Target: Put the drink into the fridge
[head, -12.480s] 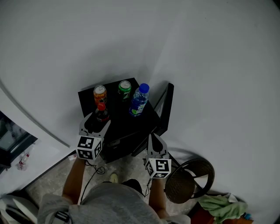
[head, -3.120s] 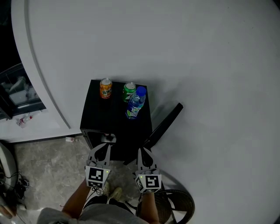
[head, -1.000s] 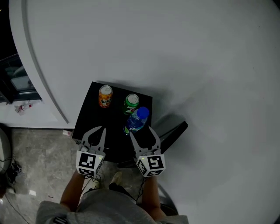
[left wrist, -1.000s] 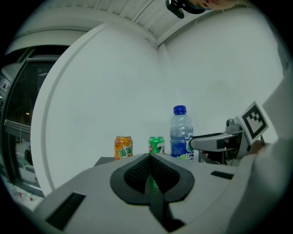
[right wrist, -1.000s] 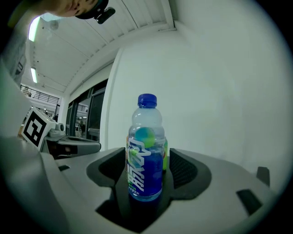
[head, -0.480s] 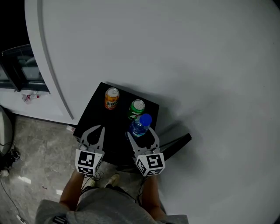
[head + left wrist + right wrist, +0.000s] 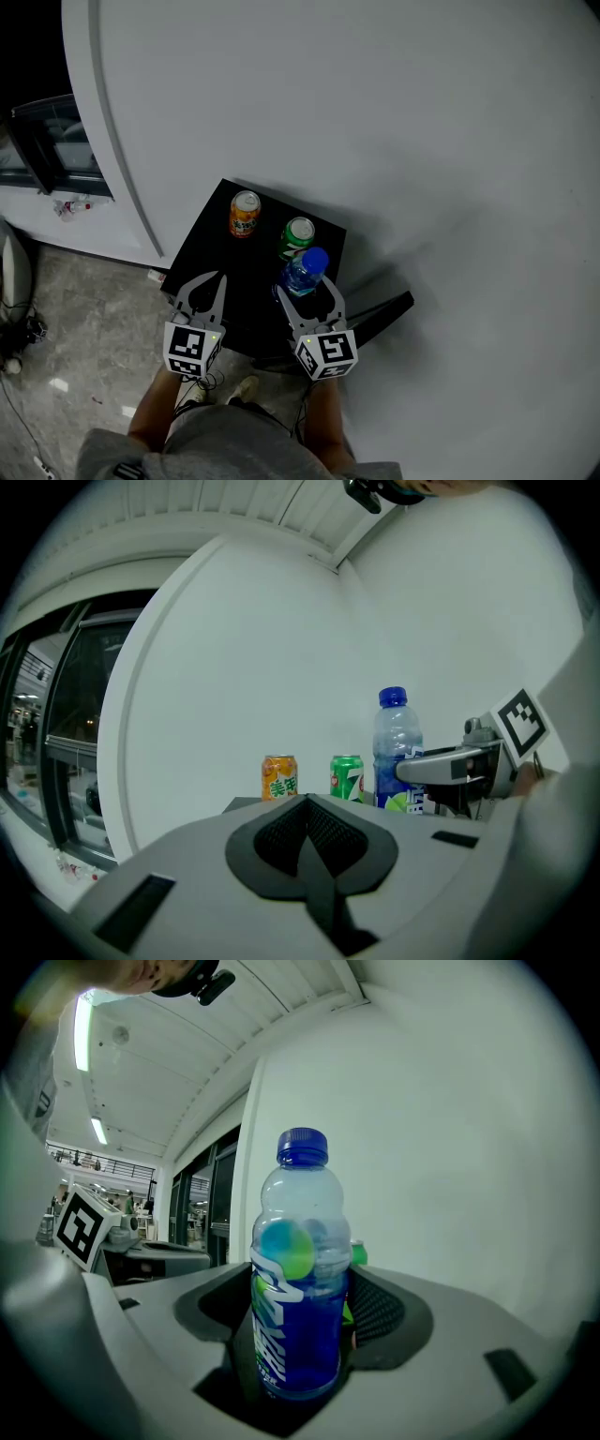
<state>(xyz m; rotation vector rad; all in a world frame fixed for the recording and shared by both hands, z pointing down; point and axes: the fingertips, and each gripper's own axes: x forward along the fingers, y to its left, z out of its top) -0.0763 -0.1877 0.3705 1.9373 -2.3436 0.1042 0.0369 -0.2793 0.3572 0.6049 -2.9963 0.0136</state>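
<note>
Blue-capped bottle point(image 7: 305, 270): upright on top of black fridge point(image 7: 208, 255), by the right edge, towards the front. Clear plastic, blue drink filling the lower part, blue-and-white label.

Right gripper point(image 7: 307, 289): level, reaching in from the front edge. Wide open, about as far as it goes, having just been opening. Bottle between the jaws, one finger to each side of the lower body. Very close in the right gripper view, but no sign of pads pressing. Bottle resting on the fridge top, not lifted.

Left gripper point(image 7: 215, 279): fully closed, pads meeting tip to tip in the left gripper view, nothing between them. Over the front left part of the fridge top, pointing towards the back edge, well apart from all three drinks.

Green can point(image 7: 298, 237): upright, just behind the bottle, close to the right edge; touching or not, cannot tell.

Orange can point(image 7: 245, 215): upright near the back edge, left of the green can and apart from it.

Fridge door point(image 7: 382, 309): black panel jutting out to the right, below the front right corner.

Surroundings: white wall point(image 7: 394, 122) behind and right of the fridge; pale grey floor point(image 7: 66, 309) to the left; dark glazed frame point(image 7: 52, 141) at far left. Person's forearms and grey top at the bottom of the head view
</note>
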